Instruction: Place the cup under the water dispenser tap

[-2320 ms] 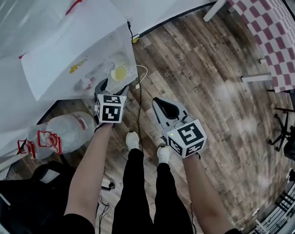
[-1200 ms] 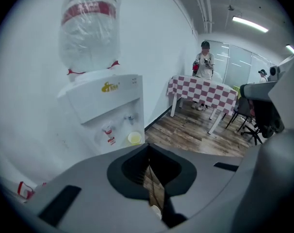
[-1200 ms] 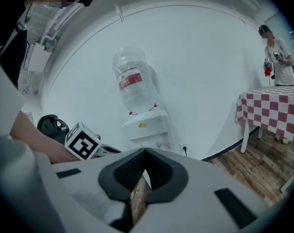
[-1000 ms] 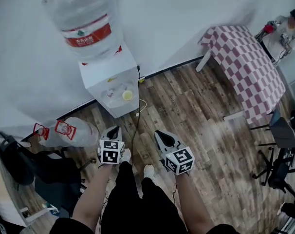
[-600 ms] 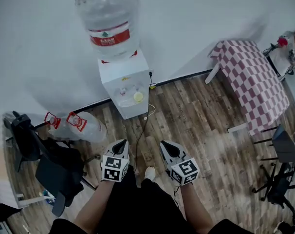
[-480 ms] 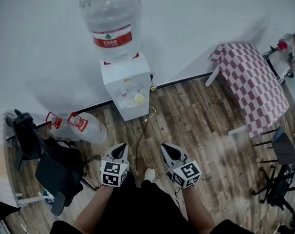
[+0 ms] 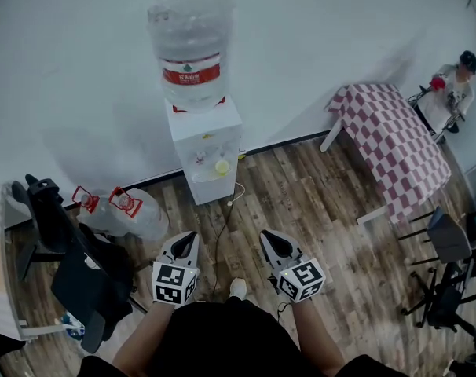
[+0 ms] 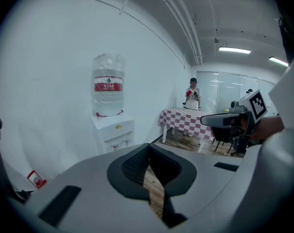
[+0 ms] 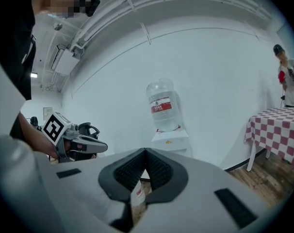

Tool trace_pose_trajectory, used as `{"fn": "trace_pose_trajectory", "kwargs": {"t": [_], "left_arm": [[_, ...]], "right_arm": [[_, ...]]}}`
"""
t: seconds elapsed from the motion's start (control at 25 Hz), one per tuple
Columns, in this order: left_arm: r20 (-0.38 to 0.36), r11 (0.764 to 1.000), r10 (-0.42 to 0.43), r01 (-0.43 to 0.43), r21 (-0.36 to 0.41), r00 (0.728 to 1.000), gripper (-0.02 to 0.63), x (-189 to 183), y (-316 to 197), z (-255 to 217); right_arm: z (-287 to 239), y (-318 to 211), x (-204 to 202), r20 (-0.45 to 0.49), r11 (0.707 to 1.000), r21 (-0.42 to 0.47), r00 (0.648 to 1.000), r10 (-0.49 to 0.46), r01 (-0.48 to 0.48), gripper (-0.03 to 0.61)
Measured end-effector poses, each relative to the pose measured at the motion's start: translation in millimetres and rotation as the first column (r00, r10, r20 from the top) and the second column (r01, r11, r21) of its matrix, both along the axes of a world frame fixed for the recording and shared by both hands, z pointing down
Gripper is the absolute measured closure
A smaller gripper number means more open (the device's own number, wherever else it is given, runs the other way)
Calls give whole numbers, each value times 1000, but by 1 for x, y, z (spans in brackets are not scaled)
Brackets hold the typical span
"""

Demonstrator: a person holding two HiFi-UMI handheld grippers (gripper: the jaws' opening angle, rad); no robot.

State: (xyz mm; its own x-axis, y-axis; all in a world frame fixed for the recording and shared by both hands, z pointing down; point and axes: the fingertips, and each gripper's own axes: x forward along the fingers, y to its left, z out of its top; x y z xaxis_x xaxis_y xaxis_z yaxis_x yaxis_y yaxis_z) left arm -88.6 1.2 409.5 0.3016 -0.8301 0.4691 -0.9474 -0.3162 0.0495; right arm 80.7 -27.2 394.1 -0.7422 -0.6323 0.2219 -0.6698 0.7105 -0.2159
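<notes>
Wood floor [image 7: 316, 203] fills the lower half of the head view, with a white wall above it. The water dispenser [image 7: 206, 144] stands against the wall at upper centre and carries a big bottle [image 7: 191, 45] on top. A checked table [image 7: 391, 140] is at right, and a person stands at its far end in the upper right corner. A black office chair [image 7: 73, 265] is at lower left. Spare bottles [image 7: 124, 214] lie on the floor between the chair and the dispenser.

The left gripper [image 7: 189, 238] and right gripper [image 7: 265, 236] sit low in the frame at centre, side by side. Both are well apart from the dispenser and point toward it.

- Left gripper view: the jaws are pressed together at the tips with nothing between them, and only floor shows through the gap behind.
- Right gripper view: the same, closed and empty, with a spare bottle showing far off through the gap.

The cup [image 7: 222, 166], small and yellow, sits in the dispenser's front recess, below the taps. It is too small to tell which tap it lines up with.

The placing looks done: the cup is at the dispenser and neither gripper is holding it. Nothing seems left, unless the cup needs a nudge under the spout.
</notes>
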Motion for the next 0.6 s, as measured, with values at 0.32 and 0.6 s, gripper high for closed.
{"fn": "trace_pose_trajectory", "kwargs": {"t": [0.32, 0.6], "left_arm": [[-58, 999, 43, -42, 25, 997, 598, -39, 53, -8], [-84, 997, 65, -61, 45, 994, 598, -67, 90, -10]], "right_arm": [[-3, 69, -25, -50, 996, -7, 995, 88, -88, 558], [1, 133, -46, -49, 989, -34, 988, 145, -147, 558]]}}
